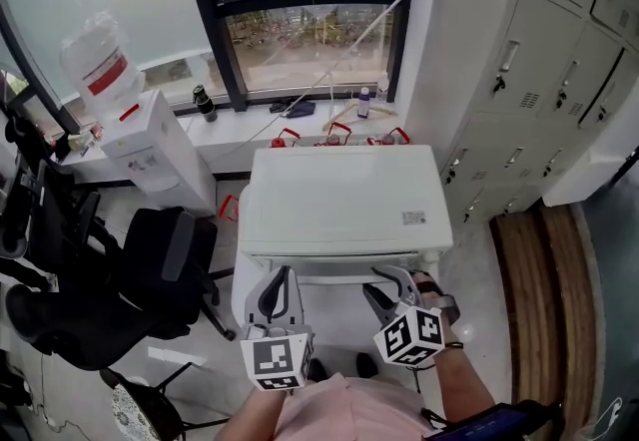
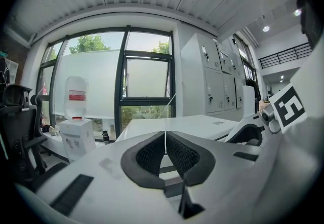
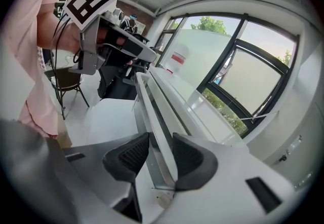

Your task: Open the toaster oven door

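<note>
Toaster oven [image 1: 339, 200], white, seen from above on a white table [image 1: 334, 324] below the window; its front faces you and its door reads as not yet swung down. The step in hand is the grasp on the door handle [image 3: 151, 106], the long pale bar that runs across the top of the front.

Your right gripper [image 3: 161, 156] is at the handle's right end. The bar passes straight between its two dark pads [image 3: 190, 159], one pad on each side, and as far as the right gripper view shows they are closed onto it. The near pad may still stand a hair off.

Your left gripper [image 2: 165, 142] hovers in front of the oven's left part, above the table and short of the handle. Its pads [image 2: 149, 157] are pressed together with nothing between them, so it has no part in the grasp.

The next move, as judged from here, calls for a firm pinch confirmed on the bar, then a pull toward you that curves downward with the door's hinge. The wrist should turn with the arc so the bar does not slip from the pads. A straight tug would likely drag the oven across the table; your free left gripper could steady the casing.
</note>
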A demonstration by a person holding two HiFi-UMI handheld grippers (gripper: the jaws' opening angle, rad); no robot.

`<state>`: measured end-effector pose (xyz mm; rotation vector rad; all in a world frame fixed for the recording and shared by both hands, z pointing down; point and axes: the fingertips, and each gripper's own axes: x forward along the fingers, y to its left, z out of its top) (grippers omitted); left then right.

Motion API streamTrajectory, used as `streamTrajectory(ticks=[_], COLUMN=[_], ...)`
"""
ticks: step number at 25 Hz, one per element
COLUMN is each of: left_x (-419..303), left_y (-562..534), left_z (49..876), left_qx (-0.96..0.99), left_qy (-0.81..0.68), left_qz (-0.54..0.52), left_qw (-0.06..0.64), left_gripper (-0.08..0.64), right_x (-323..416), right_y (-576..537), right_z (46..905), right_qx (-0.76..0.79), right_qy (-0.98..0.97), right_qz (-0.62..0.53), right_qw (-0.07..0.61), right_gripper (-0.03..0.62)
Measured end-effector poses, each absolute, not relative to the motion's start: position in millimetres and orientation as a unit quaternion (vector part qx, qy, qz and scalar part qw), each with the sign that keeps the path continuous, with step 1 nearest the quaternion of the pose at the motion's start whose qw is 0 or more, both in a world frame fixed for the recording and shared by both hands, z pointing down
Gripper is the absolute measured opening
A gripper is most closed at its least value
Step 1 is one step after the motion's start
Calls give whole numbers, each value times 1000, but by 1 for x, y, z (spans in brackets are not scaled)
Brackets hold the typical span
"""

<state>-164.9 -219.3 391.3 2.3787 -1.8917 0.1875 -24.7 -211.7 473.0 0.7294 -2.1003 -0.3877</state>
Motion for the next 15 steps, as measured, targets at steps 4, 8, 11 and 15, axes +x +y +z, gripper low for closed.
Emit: streamTrajectory(ticks=[4, 8, 11, 15], left_x=[-168, -168, -167, -168], left_y=[-214, -206, -200, -193], left_z=[391, 394, 395, 398], left_qx=[776, 775, 774, 773], left_qy=[-626, -627, -627, -629], left_qz=[63, 67, 70, 72], left_qw=[47, 49, 50, 51], left_gripper=[17, 17, 17, 17], right_x=[-24, -24, -23, -23], right_y=[-204, -195, -188, -179], right_z=[474, 476, 478, 482], right_qx=[284, 275, 271, 264], right_qy=[-845, -846, -846, -847], right_qz=[-150, -148, -149, -148], right_qw=[428, 432, 435, 437], right_gripper=[141, 133, 129, 124])
